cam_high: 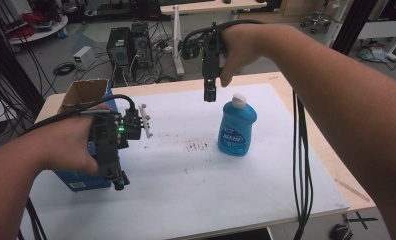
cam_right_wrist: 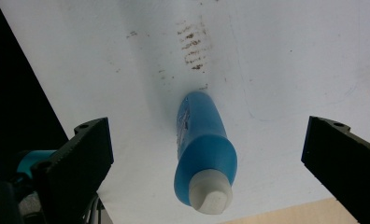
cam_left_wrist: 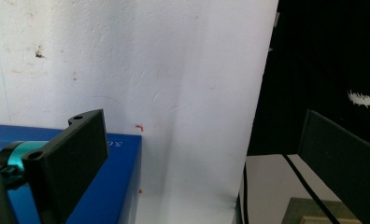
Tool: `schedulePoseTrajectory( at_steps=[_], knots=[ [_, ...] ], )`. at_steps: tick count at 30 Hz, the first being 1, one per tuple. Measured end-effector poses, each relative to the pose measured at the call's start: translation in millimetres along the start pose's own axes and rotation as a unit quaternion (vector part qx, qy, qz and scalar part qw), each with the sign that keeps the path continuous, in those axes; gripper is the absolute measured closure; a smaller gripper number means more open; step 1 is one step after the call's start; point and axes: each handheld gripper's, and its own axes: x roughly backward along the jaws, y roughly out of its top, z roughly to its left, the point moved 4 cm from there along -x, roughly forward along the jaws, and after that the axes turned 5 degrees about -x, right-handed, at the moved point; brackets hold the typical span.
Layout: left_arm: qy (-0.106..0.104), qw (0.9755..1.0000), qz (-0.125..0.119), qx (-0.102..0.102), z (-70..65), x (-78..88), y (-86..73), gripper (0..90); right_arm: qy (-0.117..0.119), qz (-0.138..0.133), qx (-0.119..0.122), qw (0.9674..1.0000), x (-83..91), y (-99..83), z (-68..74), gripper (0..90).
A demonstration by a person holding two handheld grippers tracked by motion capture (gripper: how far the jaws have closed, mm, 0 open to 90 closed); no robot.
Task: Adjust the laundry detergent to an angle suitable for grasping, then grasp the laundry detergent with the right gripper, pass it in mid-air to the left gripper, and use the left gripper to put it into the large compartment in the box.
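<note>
Your pale wooden table carries a white sheet over most of its top, marked near the middle with a patch of short brown smudges. Beyond the far edge of your table, two black computer towers stand side by side on the grey floor, with a small white box and a coil of black cable to their left. A white desk leg rises just right of the towers. At the near right corner of your table, a black cross is marked on the floor.
</note>
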Motion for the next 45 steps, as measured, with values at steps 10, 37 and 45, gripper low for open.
schedulePoseTrajectory(
  at_steps=[10,37,45],
  knots=[
    [0.002,1.0000,0.006,-0.002,-0.7,-1.6,5.1,1.7,-0.001,-0.007,0.003,1.0000,-0.4,-3.8,0.3,1.3],
    [0.011,0.9999,0.004,-0.008,-12.3,2.2,14.1,1.7,-0.009,-0.024,-0.005,0.9997,3.5,-14.1,7.0,1.3],
    [0.010,0.9999,-0.002,-0.003,-7.5,-1.3,11.0,1.7,-0.008,-0.031,-0.008,0.9995,-3.4,-9.8,3.4,1.3]
  ],
)
